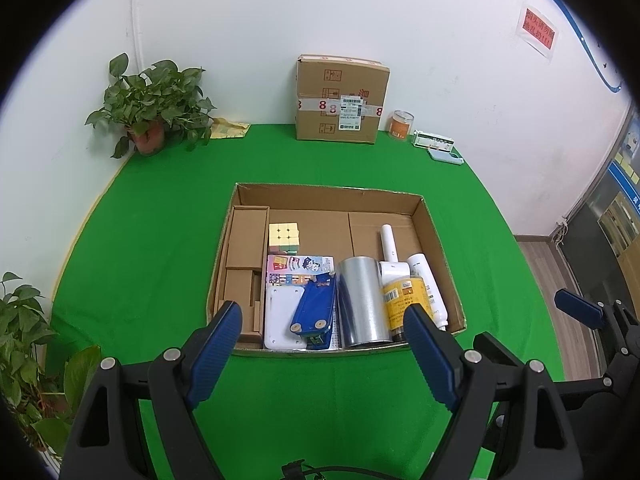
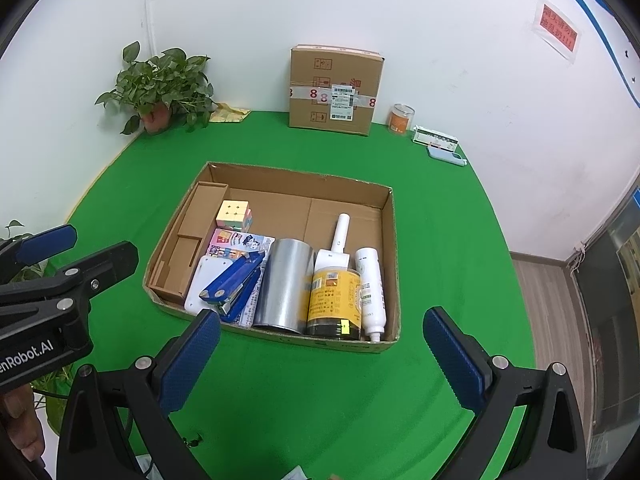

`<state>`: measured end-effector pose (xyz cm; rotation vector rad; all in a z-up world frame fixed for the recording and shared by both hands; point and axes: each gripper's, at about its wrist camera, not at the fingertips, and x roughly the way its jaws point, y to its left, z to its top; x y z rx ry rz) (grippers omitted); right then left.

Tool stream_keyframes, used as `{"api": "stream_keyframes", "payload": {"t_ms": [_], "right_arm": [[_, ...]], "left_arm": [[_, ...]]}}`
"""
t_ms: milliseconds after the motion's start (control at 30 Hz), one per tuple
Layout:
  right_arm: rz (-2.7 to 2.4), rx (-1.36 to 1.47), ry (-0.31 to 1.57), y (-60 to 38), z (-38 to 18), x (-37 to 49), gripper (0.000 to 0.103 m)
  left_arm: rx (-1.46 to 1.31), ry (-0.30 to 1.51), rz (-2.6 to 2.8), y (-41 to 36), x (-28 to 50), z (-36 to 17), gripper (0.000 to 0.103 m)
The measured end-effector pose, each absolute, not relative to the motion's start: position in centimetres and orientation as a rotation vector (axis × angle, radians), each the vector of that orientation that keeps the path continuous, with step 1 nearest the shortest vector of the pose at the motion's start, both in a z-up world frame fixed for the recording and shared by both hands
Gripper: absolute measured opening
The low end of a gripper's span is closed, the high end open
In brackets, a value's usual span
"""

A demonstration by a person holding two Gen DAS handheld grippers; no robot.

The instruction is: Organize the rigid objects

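An open cardboard tray [image 1: 320, 194] [image 2: 394, 248] lies on the green table. In it are a pastel cube [image 1: 283, 237] [image 2: 234, 213], a blue stapler [image 1: 314, 306] [image 2: 234, 280] on a white flat pack [image 1: 280, 312], a silver cylinder [image 1: 362, 304] [image 2: 286, 284], a yellow-labelled jar [image 1: 404, 300] [image 2: 334, 300], a white lint roller [image 1: 390, 248] [image 2: 340, 236] and a white bottle [image 1: 428, 280] [image 2: 370, 284]. My left gripper [image 1: 324, 344] is open and empty before the tray's near edge. My right gripper [image 2: 320, 346] is open and empty, also before the tray.
A sealed cardboard box [image 1: 340, 98] [image 2: 334, 90], an orange canister [image 1: 401, 124] [image 2: 400, 119], a small green-white box [image 1: 434, 143] and a pale blue case [image 2: 446, 156] stand at the back wall. Potted plants stand back left [image 1: 152, 104] and near left [image 1: 24, 340].
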<state>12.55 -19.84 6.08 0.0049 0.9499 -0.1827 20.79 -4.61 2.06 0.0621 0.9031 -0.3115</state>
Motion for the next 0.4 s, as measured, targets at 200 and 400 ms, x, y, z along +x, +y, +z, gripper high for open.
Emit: {"api": "stream_keyframes", "payload": {"t_ms": [200, 400], "right_arm": [[-0.183, 0.002, 0.959, -19.7, 5.8, 13.4, 0.102], [-0.182, 0.009, 0.976, -19.6, 5.0, 14.4, 0.102]], "left_arm": [[0.052, 0.898, -0.28, -4.4, 21.4, 1.8, 0.083], [0.079, 0.87, -0.239, -4.3, 21.6, 1.8, 0.083]]}}
